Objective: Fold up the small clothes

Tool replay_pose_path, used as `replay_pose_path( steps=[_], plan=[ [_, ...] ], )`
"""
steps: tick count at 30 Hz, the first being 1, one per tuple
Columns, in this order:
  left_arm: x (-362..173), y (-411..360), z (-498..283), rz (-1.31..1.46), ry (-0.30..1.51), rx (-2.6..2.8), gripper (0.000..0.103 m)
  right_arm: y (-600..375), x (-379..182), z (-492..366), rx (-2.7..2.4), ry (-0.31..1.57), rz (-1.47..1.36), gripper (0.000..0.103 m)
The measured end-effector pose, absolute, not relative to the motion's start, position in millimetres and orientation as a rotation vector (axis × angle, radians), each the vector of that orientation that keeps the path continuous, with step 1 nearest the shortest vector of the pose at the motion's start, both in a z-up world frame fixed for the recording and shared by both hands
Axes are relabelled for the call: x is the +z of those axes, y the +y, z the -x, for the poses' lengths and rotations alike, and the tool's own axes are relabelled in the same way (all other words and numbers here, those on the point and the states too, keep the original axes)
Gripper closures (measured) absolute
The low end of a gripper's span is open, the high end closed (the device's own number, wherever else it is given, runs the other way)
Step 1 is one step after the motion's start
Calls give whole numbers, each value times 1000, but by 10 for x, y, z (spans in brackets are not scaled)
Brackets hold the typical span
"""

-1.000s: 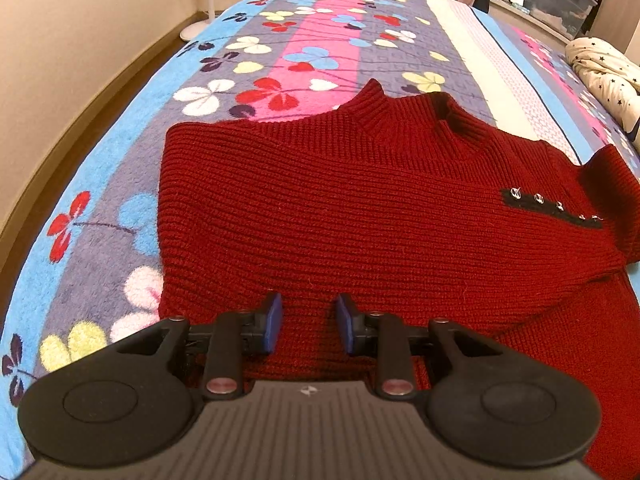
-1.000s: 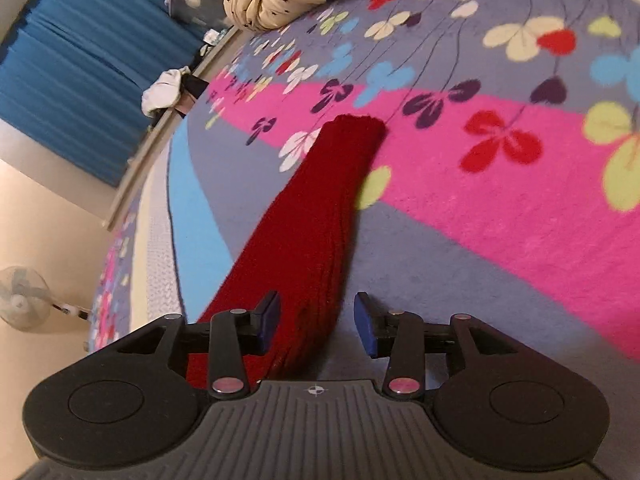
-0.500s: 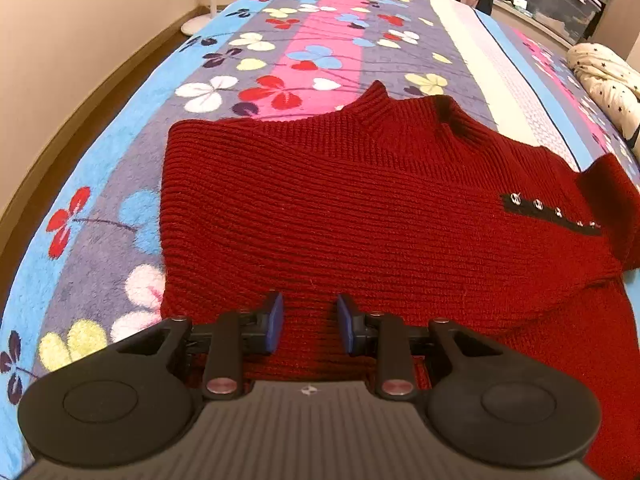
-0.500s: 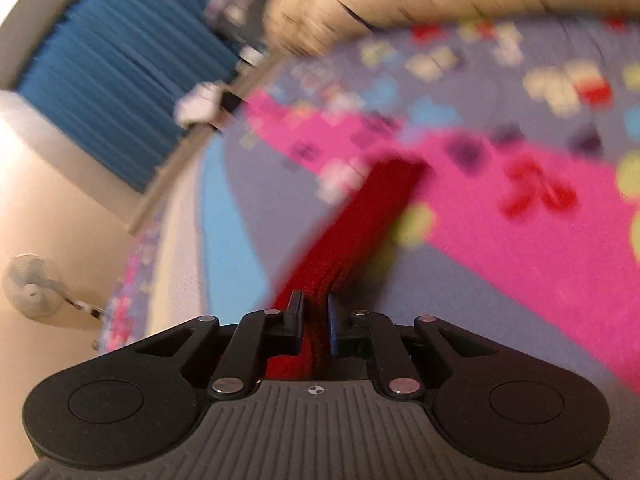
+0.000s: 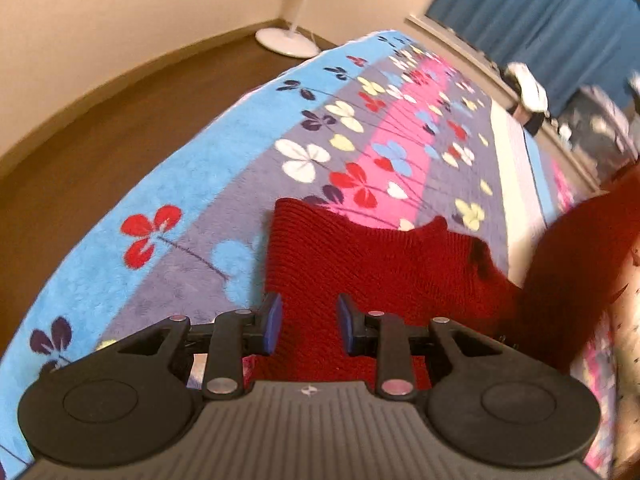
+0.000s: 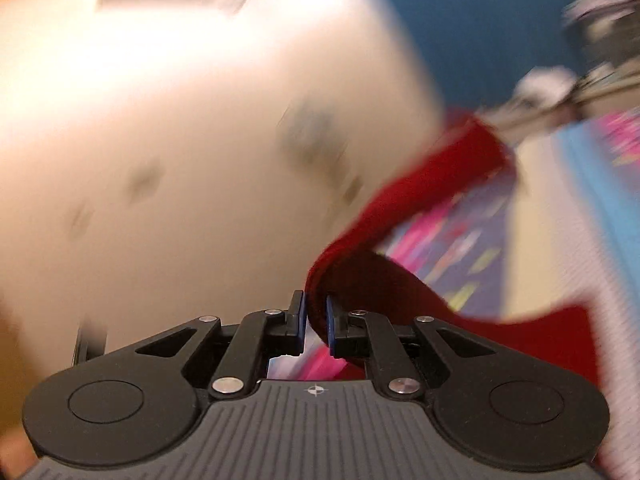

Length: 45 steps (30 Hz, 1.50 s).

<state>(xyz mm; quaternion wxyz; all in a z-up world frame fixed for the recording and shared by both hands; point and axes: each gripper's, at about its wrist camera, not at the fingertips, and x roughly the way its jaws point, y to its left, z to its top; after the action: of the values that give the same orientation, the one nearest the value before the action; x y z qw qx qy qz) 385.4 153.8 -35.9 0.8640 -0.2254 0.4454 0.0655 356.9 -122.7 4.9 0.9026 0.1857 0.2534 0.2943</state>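
A red knit sweater (image 5: 372, 264) lies on the flowered bedspread (image 5: 192, 184). In the left wrist view its lower body fills the gap between the blue pads of my left gripper (image 5: 308, 322), which stand a little apart and press on the thick knit. At the right edge of that view a raised fold of the sweater (image 5: 580, 256) hangs in the air. The right wrist view is heavily blurred. There my right gripper (image 6: 316, 322) is shut on the red sleeve (image 6: 420, 192), which trails up and to the right, off the bed.
Brown floor (image 5: 100, 120) and a cream wall lie left of the bed, with a white fan base (image 5: 286, 40) in the corner. Blue curtains (image 5: 560, 24) hang at the back, with white clutter (image 5: 526, 88) on the sill below. A pale surface with dark specks (image 6: 180, 140) fills the right wrist view.
The right gripper closed on the sleeve and swung it up off the bedspread, rolling as it went. The left gripper rose and rolled; the sweater's right side now stands raised.
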Motion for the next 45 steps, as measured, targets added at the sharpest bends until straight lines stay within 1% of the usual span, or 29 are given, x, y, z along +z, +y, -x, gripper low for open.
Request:
replay_pose_path(
  steps=[2, 3, 6, 7, 8, 9, 10, 11, 14, 16, 19, 22, 25, 35, 36, 38, 42, 45],
  plan=[
    [-380, 1602, -3856, 515, 947, 116, 70, -1019, -192, -3565, 623, 705, -388, 90],
    [-390, 1627, -3855, 530, 954, 109, 70, -1016, -260, -3518, 611, 753, -396, 90],
    [-420, 1671, -3837, 561, 963, 89, 70, -1190, -246, -3326, 534, 796, -345, 89],
    [-433, 1682, -3828, 566, 965, 88, 70, -1319, -193, -3250, 494, 792, -331, 84],
    [-451, 1679, -3828, 568, 968, 82, 70, -1436, -133, -3198, 461, 785, -330, 75],
    [-473, 1668, -3832, 567, 972, 75, 70, -1600, -85, -3136, 427, 772, -336, 71],
    [-497, 1661, -3838, 565, 974, 73, 70, -1712, -56, -3067, 395, 752, -338, 64],
    [-526, 1648, -3844, 560, 979, 72, 70, -1851, -54, -2988, 360, 721, -335, 62],
    [-632, 1584, -3883, 530, 1000, 61, 70, -2147, -222, -2863, 245, 674, -286, 61],
    [-704, 1515, -3907, 488, 1016, 64, 70, -2173, -397, -2922, 155, 716, -228, 60],
    [-774, 1381, -3940, 369, 1018, 70, 70, -2195, -522, -3092, 137, 733, -233, 60],
    [-804, 1267, -3951, 269, 1016, 71, 70, -2268, -722, -3296, 118, 794, -377, 60],
    [-797, 1198, -3964, 215, 1020, 76, 67, -2400, -884, -3359, 78, 840, -484, 60],
    [-827, 1016, -3940, 111, 1000, 100, 66, -2548, -892, -3374, 32, 807, -560, 59],
    [-819, 996, -3937, 98, 994, 103, 69, -2537, -891, -3374, 35, 808, -551, 59],
    [-776, 978, -3923, 68, 957, 126, 99, -2534, -900, -3372, 40, 816, -545, 59],
    [-466, 957, -3826, 79, 798, 121, 101, -2525, -880, -3375, 52, 812, -547, 59],
    [-382, 998, -3809, 112, 774, 155, 101, -2515, -853, -3376, 46, 800, -522, 59]
  ],
)
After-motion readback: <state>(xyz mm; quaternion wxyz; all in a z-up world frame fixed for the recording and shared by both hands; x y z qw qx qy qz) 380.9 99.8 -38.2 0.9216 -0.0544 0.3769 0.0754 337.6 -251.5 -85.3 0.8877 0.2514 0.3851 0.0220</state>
